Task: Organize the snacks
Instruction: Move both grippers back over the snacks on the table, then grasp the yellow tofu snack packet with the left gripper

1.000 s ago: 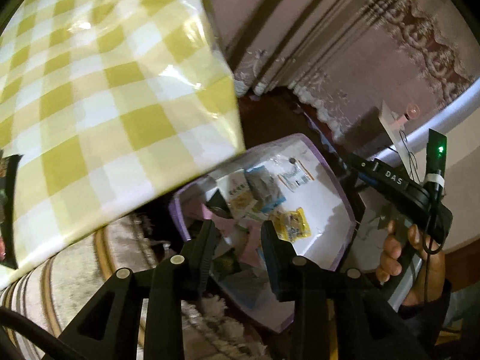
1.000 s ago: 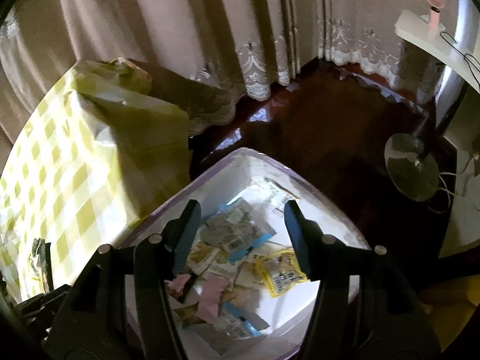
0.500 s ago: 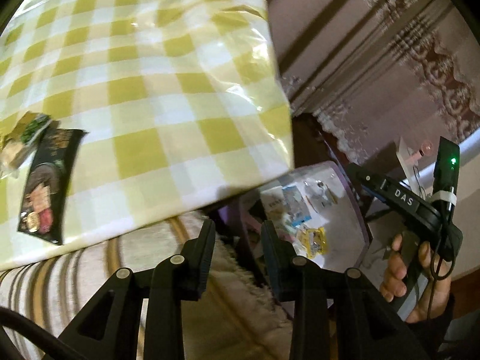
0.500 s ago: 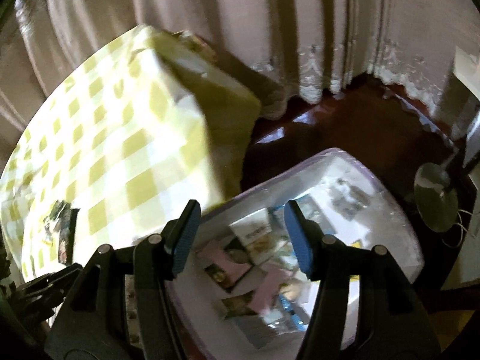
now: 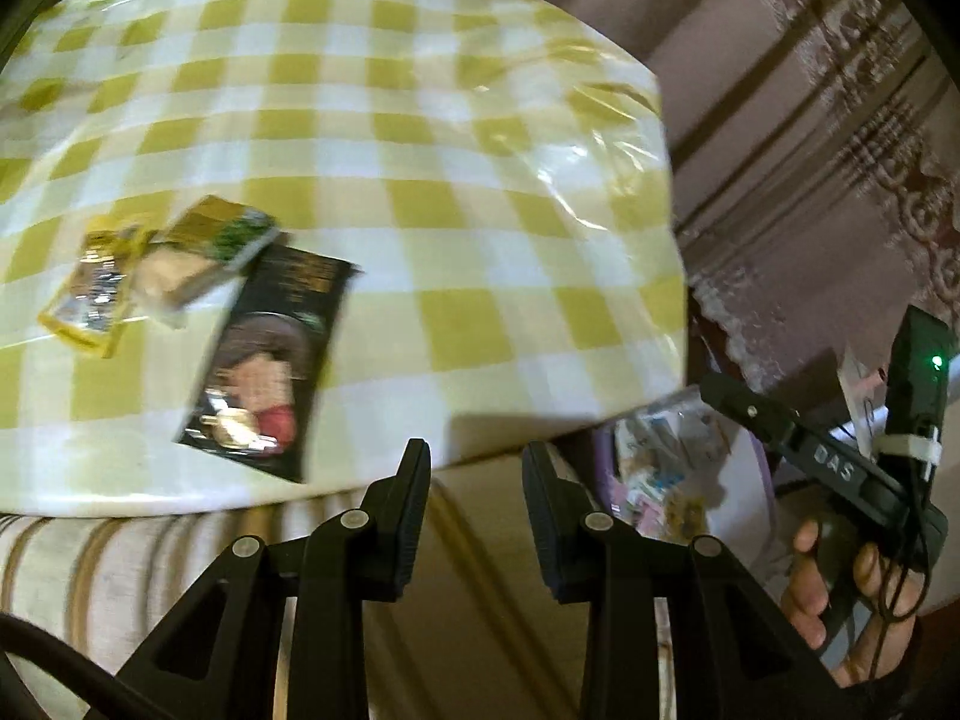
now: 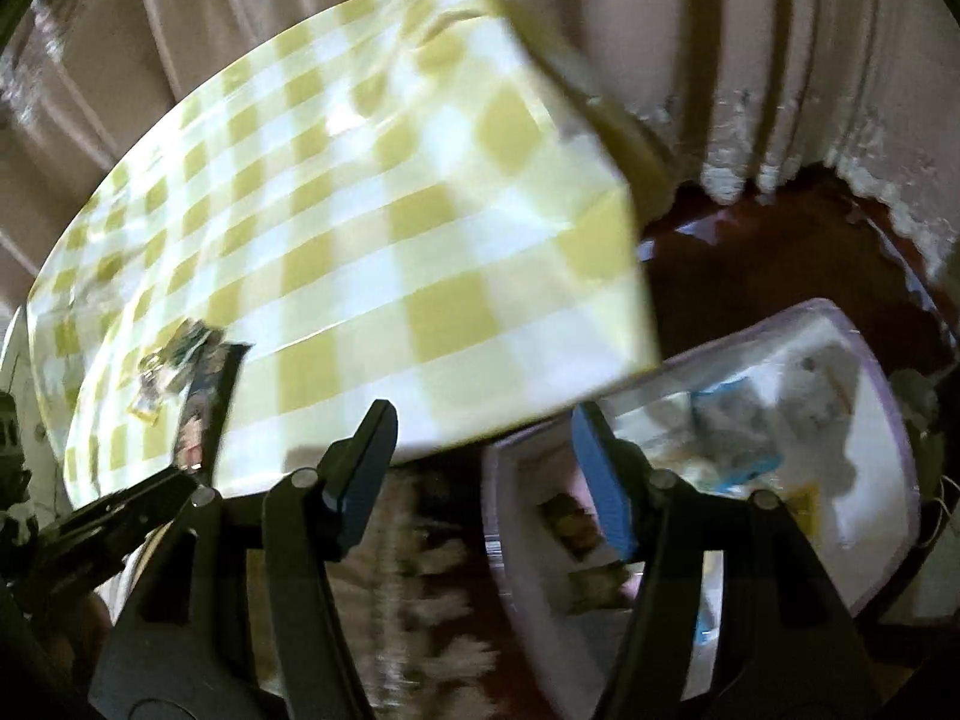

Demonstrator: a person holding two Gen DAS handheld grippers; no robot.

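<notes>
Three snack packets lie on the check-clothed table [image 5: 480,180]: a black packet [image 5: 264,360], a green and tan one [image 5: 204,252] and a small yellow one [image 5: 96,294]. My left gripper [image 5: 474,480] hovers off the table's near edge, open, with nothing between its fingers. To the right, a hand [image 5: 828,588] holds my right gripper [image 5: 720,393]. In the right wrist view my right gripper [image 6: 480,450] is empty and its jaws are opening, between the table [image 6: 360,228] and the white bin [image 6: 828,307]. Several packets [image 6: 738,438] lie in the bin. The table's packets [image 6: 180,372] show small at the left.
The bin [image 5: 738,480] stands on the floor below the table's right corner. A striped beige rug [image 5: 150,552] lies under the table's near edge. Curtains [image 5: 840,120] hang behind, above a dark wooden floor [image 6: 750,252]. My left gripper [image 6: 186,480] shows at the lower left.
Both views have swung from the bin over to the table. The packets on the cloth have come into the left wrist view. The right jaws stand a little wider.
</notes>
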